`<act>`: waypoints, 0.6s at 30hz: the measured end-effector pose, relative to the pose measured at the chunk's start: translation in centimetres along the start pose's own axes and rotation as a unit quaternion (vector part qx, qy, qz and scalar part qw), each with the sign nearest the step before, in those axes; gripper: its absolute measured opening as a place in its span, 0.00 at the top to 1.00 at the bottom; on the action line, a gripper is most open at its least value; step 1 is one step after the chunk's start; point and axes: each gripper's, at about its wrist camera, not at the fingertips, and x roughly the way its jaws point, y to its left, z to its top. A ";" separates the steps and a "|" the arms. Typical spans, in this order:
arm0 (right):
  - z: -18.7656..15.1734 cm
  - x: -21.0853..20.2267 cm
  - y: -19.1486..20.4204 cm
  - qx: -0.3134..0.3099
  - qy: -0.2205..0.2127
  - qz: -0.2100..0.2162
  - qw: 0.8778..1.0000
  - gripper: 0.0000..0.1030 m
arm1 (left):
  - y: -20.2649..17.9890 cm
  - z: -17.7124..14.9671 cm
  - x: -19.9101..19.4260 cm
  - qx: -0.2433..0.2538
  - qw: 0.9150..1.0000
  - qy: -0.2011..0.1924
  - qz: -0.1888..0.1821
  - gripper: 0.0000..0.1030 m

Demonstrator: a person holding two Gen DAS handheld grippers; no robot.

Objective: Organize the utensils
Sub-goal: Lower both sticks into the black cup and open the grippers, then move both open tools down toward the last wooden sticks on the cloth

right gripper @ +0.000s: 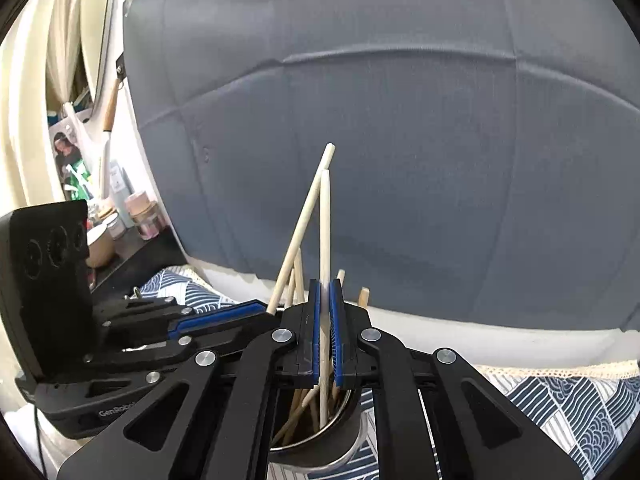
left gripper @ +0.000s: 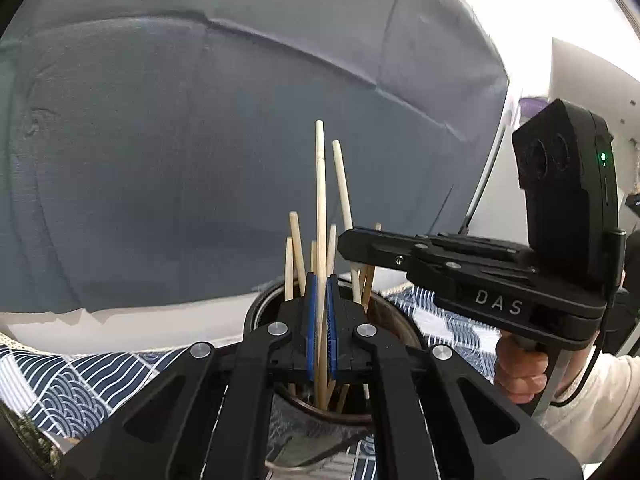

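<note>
Chopsticks (right gripper: 325, 240) stand bunched in metal cup (right gripper: 340, 436) — some upright, some leaning.

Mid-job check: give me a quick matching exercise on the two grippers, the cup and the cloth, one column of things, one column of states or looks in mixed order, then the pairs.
Things:
1. left gripper
2. right gripper
3. metal cup
4. tablecloth

States or looks:
A. blue and white wave pattern
B. stands below both grippers, holding a bunch of chopsticks
C. shut on the taller chopstick, seen from its own camera
D. shut on the shorter chopstick, the left gripper reaching in beside it

Pairs: 1-C, 2-D, 3-B, 4-A
</note>
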 end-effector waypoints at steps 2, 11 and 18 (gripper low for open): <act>-0.3 0.0 -0.1 0.006 0.004 0.003 1.000 0.95 | -0.7 -0.1 0.1 0.005 1.000 0.014 0.003 0.95; -0.7 -2.4 -0.1 0.022 -0.005 -0.020 1.000 0.94 | -2.0 1.3 -0.9 0.007 0.999 0.039 0.002 0.95; 0.0 -6.2 -0.7 0.032 -0.015 -0.047 0.998 0.74 | -3.6 2.7 -3.1 0.010 0.998 0.050 0.024 0.73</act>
